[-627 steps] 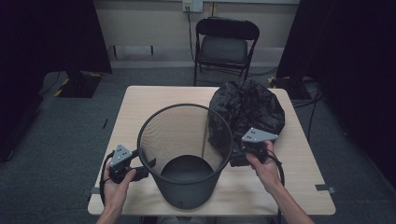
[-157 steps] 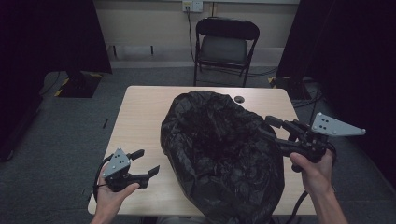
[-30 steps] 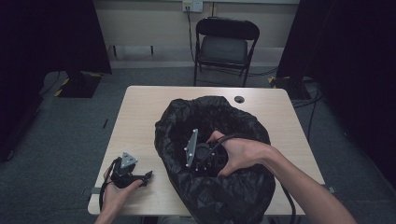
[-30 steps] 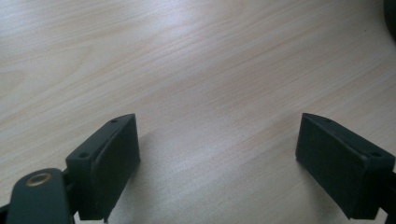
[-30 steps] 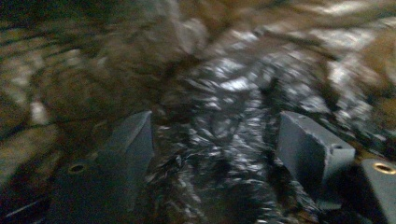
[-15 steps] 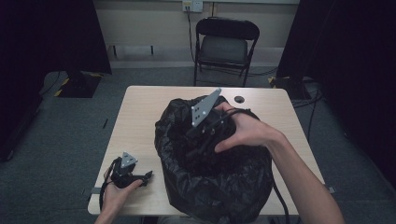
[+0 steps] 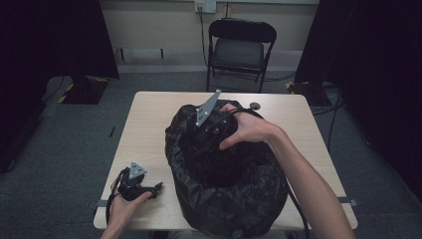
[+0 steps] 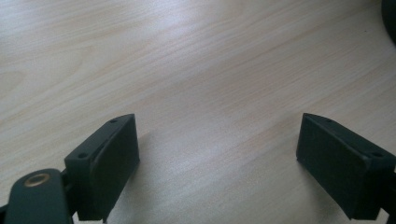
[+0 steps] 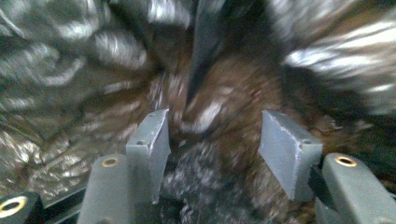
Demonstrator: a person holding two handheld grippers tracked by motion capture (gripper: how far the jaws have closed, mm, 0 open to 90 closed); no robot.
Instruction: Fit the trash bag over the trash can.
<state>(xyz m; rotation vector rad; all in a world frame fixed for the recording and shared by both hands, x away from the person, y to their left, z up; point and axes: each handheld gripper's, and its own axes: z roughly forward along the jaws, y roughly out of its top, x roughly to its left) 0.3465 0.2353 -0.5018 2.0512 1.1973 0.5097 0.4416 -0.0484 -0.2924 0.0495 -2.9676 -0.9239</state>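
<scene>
Black bag (image 7: 224,199): thin, soft, shiny plastic, full of crinkles. Sits in the middle of the table (image 7: 149,114), close to the near edge, mouth up and wide open. Stands up like a tub, so probably pulled over something stiff and round; hidden, so cannot tell what.

Looks very light. Folds and slips easily, and could tear on a sharp pull. Best to pinch at the rolled edge of the mouth, where the plastic bunches thick. A pinch on the smooth side would likely slide off.

Inside the bag: dark and blurry, just crumpled plastic. No trash to be seen in it.

Right gripper (image 9: 212,126): down in the mouth of the bag near the far edge, held by the right hand (image 7: 249,130). Jaws apart, plastic all around them, nothing squeezed between.

Left gripper (image 8: 217,135): resting low on the bare wood at the near left corner, well apart from the bag. Jaws wide apart, holding nothing.

Farther out: a small dark round thing (image 7: 255,105) on the table behind the bag, and a folding chair (image 7: 239,50) past the far edge.
</scene>
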